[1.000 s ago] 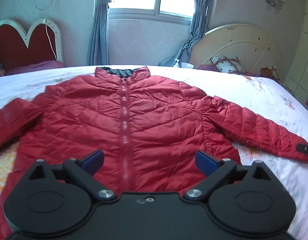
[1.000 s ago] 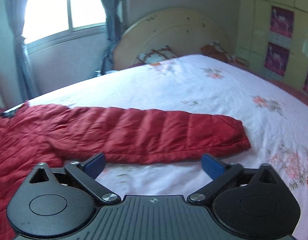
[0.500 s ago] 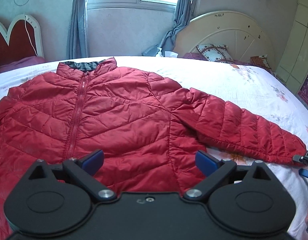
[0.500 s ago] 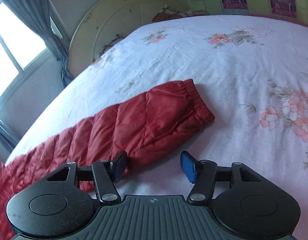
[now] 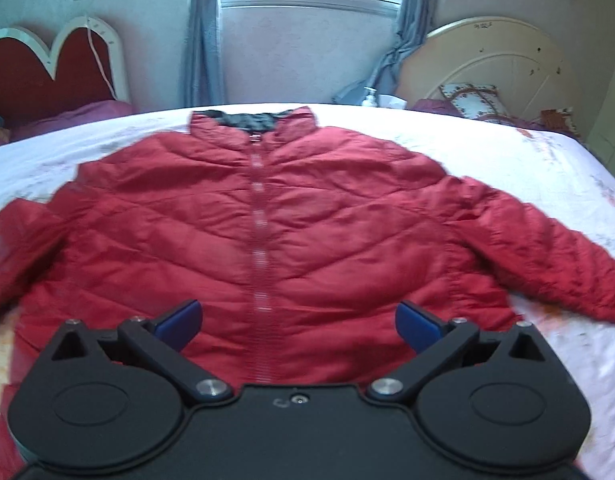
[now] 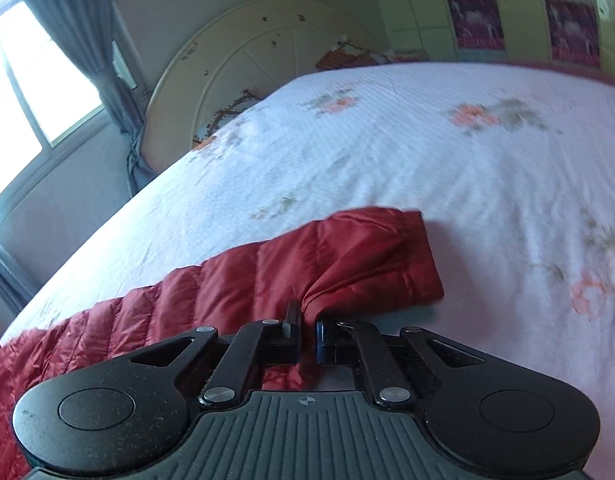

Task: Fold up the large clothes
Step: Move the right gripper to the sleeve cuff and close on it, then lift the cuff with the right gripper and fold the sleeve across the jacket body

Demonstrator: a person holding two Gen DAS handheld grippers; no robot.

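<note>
Jacket (image 5: 263, 236) flat on bed (image 6: 387, 152), zipped, sleeves spread. Right gripper (image 6: 306, 326) pinching sleeve (image 6: 347, 256) near cuff; left gripper (image 5: 297, 322) wide, empty over hem. Step: sleeve fold. Next, likely: lift sleeve, carry across chest.

Left gripper (image 5: 297, 322) is angled down and forward with its jaws opening, nearly as wide as they go, blue pads (image 5: 179, 320) far apart and nothing pinched between them. Right gripper (image 6: 306, 330) is tipped down too, jaws clamped nearly together on a bunched fold of red jacket sleeve (image 6: 347, 264).
</note>
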